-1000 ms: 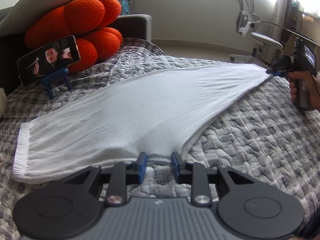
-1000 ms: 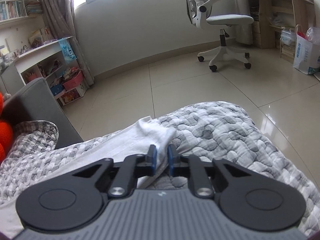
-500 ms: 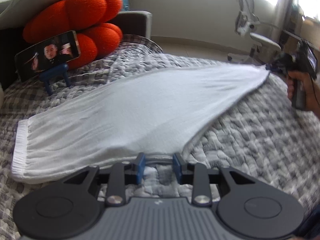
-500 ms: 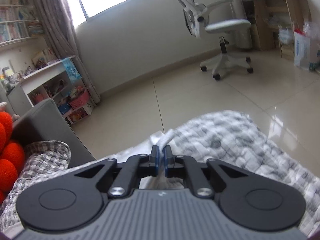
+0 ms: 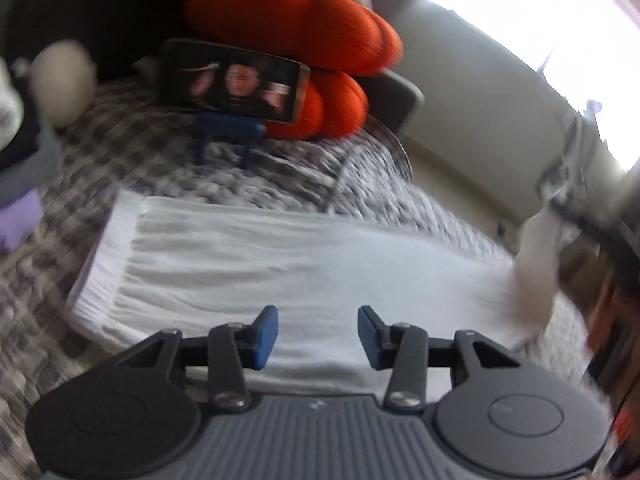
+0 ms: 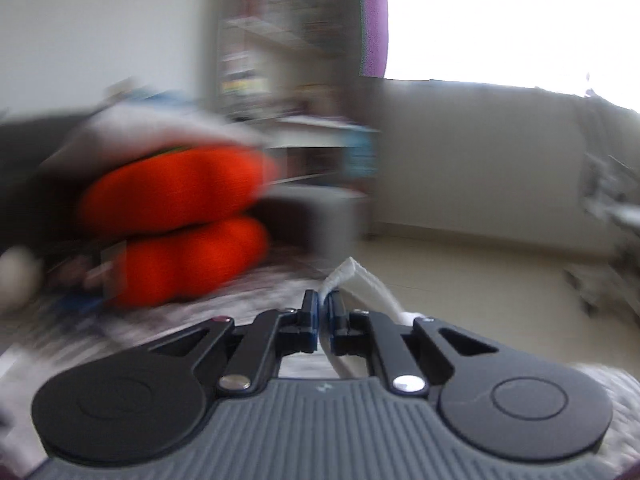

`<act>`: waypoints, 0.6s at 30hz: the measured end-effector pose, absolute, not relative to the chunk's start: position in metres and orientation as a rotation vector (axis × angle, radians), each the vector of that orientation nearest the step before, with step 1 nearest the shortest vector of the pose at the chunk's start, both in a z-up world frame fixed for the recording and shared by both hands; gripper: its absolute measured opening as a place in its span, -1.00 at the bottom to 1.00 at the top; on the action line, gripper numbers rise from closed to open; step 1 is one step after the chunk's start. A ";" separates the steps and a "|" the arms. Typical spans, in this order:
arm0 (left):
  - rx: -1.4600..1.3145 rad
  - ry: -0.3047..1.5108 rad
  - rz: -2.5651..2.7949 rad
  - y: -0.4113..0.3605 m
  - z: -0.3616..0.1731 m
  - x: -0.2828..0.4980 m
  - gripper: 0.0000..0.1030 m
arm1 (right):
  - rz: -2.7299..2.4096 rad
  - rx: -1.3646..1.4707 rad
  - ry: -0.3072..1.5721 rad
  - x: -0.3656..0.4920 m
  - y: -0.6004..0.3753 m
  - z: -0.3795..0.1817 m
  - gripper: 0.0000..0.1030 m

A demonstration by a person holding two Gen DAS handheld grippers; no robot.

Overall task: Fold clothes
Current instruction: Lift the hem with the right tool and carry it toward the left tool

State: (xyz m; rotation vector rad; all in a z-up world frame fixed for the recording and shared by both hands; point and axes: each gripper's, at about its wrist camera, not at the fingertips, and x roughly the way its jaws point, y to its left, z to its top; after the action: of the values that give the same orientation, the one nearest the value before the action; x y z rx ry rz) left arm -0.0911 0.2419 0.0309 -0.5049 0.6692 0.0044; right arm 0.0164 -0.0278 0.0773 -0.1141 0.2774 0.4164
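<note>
Jaws of the right gripper [image 6: 323, 322] are pinching the white garment's [image 5: 288, 276] corner, likely for folding it over. Left gripper [image 5: 318, 336] jaws are hanging spread above the cloth at lower centre, gripping nothing.

A bed covered with a grey-and-white checked quilt [image 5: 280, 176] carries everything. Directly on it lies a white garment [image 5: 288, 264], spread flat across the middle with its ribbed hem to the left. Behind the garment, a phone [image 5: 234, 80] sits on a blue stand [image 5: 224, 136], and orange cushions [image 5: 320, 60] rest just behind it.

Ribbed white cloth garment [image 5: 304, 272], quilted blanket [image 5: 360, 176]
</note>
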 end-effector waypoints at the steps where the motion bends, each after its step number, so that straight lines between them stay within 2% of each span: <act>1: -0.533 0.663 0.009 0.246 0.030 -0.091 -0.13 | 0.475 -0.165 0.306 0.009 -0.005 0.070 -0.88; 5: -0.603 0.657 0.010 0.255 0.026 -0.090 -0.13 | 0.665 -0.486 0.404 -0.027 0.069 0.022 -0.83; 7: -0.621 0.659 0.001 0.256 0.023 -0.090 -0.13 | 0.692 -0.603 0.390 -0.042 0.079 0.007 -0.70; 15: -0.675 0.663 -0.051 0.252 0.016 -0.075 -0.12 | 0.693 -0.470 0.377 -0.038 0.064 0.029 -0.40; 18: -0.686 0.661 -0.064 0.252 0.018 -0.068 -0.12 | 0.705 -0.476 0.413 -0.031 0.068 0.022 -0.40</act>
State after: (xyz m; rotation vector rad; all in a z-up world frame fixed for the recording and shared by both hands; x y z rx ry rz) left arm -0.0684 0.2520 0.0181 -0.6861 0.6612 -0.0643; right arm -0.0313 0.0683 0.0221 -0.4763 0.4132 0.7055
